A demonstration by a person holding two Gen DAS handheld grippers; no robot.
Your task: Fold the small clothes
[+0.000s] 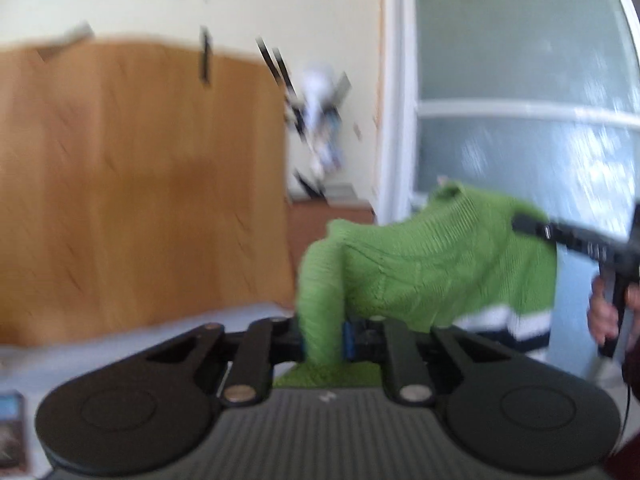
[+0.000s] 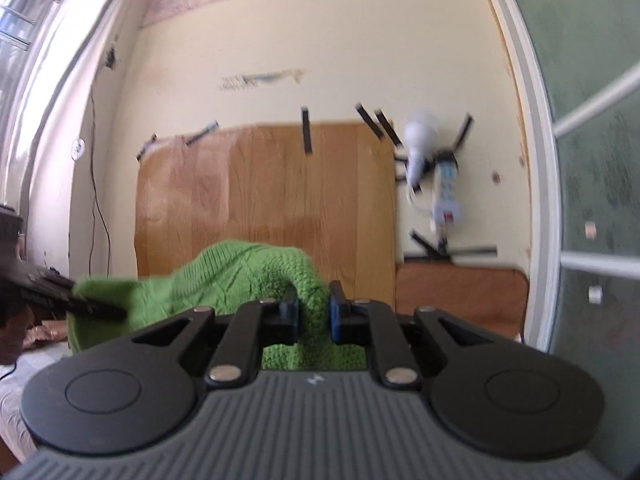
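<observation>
I hold the green knitted sweater (image 1: 432, 264) up in the air between my two grippers, and it hangs stretched from one to the other. My left gripper (image 1: 323, 338) is closed tight on a bunched fold of the knit, which rises from between the blue-padded fingers (image 1: 347, 340) and spreads away to the right. My right gripper (image 2: 313, 318) pinches another thick roll of the same cloth, its fingers narrow and pressed on the wool from both sides. The left wrist view alone shows the sweater's white and dark striped hem (image 1: 508, 322) hanging low, and my right hand (image 1: 604, 312) around its gripper's handle at the right edge, with that gripper's black tip lying on the cloth. The right wrist view alone shows the left gripper's tip coming in from the left and biting the far end of the sweater, which sags in an arch between the two holds. Behind the sweater stands a wooden board (image 2: 268, 200) taped to the cream wall (image 2: 320, 40), with a white lamp (image 2: 420, 140) just beside it and a frosted glass door (image 1: 520, 80) on the right. Both views are blurred.
</observation>
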